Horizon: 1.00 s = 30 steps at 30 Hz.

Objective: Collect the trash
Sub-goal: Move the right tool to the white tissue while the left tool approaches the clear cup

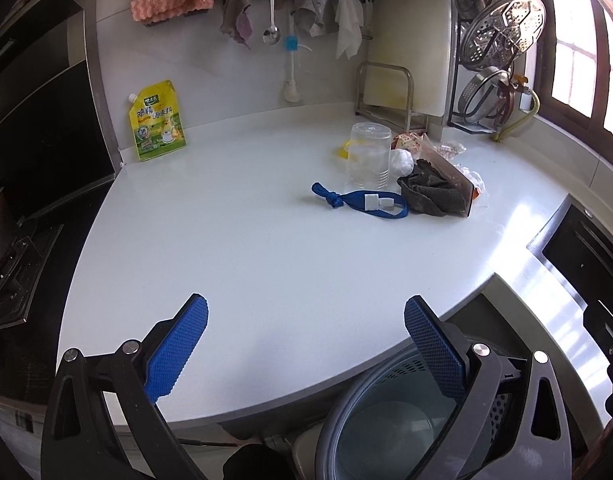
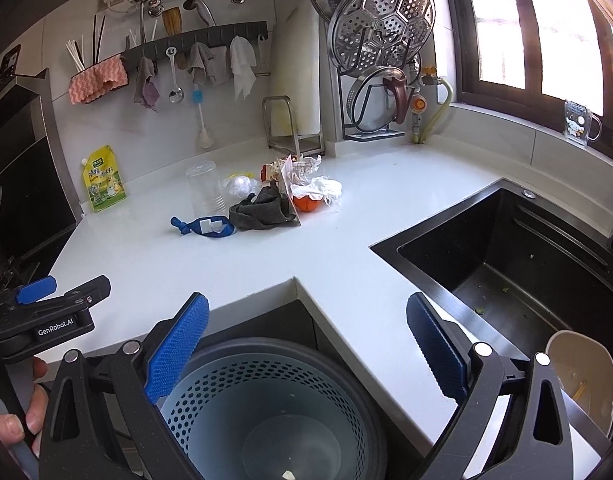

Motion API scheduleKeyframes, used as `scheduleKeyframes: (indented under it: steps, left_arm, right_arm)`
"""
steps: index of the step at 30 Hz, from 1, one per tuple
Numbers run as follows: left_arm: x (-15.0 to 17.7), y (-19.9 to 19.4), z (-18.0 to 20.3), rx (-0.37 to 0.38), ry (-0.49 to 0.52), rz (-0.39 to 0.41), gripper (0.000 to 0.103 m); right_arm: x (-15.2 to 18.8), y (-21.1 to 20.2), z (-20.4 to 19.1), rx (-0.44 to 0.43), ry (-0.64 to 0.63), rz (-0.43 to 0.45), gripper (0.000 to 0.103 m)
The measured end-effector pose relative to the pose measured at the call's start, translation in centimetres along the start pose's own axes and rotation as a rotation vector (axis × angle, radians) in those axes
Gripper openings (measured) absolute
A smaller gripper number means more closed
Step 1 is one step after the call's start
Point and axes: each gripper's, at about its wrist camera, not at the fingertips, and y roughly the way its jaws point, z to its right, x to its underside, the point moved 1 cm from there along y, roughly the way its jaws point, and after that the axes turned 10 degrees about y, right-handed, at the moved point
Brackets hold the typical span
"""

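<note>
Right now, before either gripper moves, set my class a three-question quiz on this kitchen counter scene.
1. True or false: the left gripper holds the blue strap.
2. What sits nearest below the right gripper: A the sink, B the bin, C the yellow pouch?
3. Fill in: the clear cup stands ____ on the counter.

Key: 1 false, both grippers are open and empty; 2 B; 3 upside down.
</note>
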Motion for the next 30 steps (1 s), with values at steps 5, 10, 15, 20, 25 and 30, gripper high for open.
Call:
scheduleKeyframes:
  steps: [5, 10, 15, 20, 25, 30]
  left_arm:
    - [-2.0, 1.8, -0.6, -0.016, 0.002, 0.025, 0.097]
    - [-4.3, 3.7, -1.1, -0.003, -0.015, 0.056, 0.097]
    - [-6.3, 6.3, -1.0, 0.004, -0.011, 0.043, 0.097]
    - [-8.0, 8.4, -0.5, 0.006, -0.002, 0.045, 0.097]
    - [-9.8, 10.5, 0.2, 0.029, -0.013, 0.044, 0.097]
    - [-11.1, 12.3, 1.0, 0.047, -0.011, 0.048, 0.097]
  right_arm:
    - [-2.0, 3.0, 0.1, -0.003, -0.010, -0.011, 0.094]
    - [-4.1, 6.2, 0.2, 0.035, -0.023, -0.014, 0.094]
    - [-6.6, 9.4, 0.9, 0.014, 0.004, -0.049, 0.094]
    - [-9.4, 12.5, 1.3, 0.041, -0.006, -0.065, 0.094]
    - [-11.7, 15.6, 1.5, 0.071, -0.010, -0.080, 0.094]
    - [-13.1, 19.8, 2.4, 0.126, 0.014, -0.141, 0.094]
